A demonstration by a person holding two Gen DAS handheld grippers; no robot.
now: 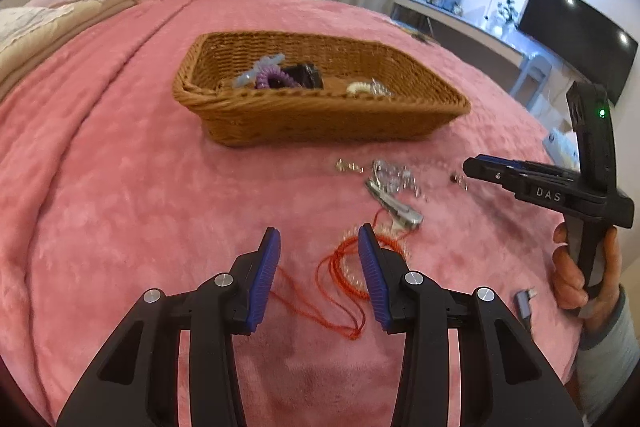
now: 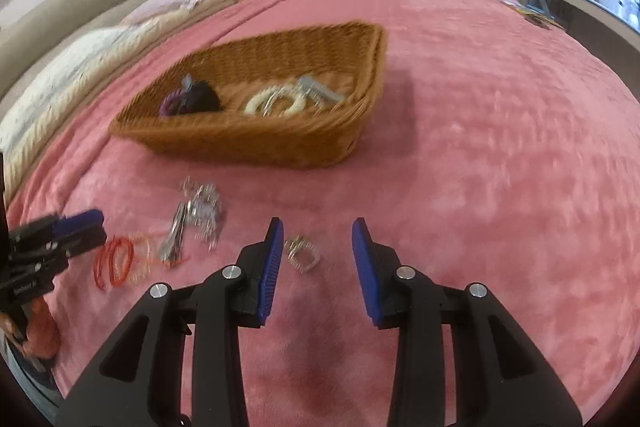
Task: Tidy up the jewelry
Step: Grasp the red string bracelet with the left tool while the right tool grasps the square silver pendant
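Note:
A wicker basket [image 1: 256, 127] [image 2: 224, 141] stands on the pink blanket and holds hair ties, a white bracelet [image 2: 276, 103] and a clip. My left gripper [image 1: 319, 237] is open low over a red string bracelet [image 1: 344, 267] [image 2: 116, 261]. A silver clip [image 1: 394, 205] [image 2: 176, 235] and a sparkly chain [image 1: 394, 175] [image 2: 204, 205] lie just beyond. My right gripper [image 2: 318, 229] is open, with a small clear claw clip [image 2: 302, 253] between its fingertips on the blanket. It also shows in the left wrist view [image 1: 480, 169] at the right.
A small grey adapter [image 1: 524, 303] lies near the right hand. Small silver earrings [image 1: 348, 166] lie before the basket. Pillows [image 2: 60, 83] lie at the left. A desk and TV [image 1: 576, 35] stand beyond the bed.

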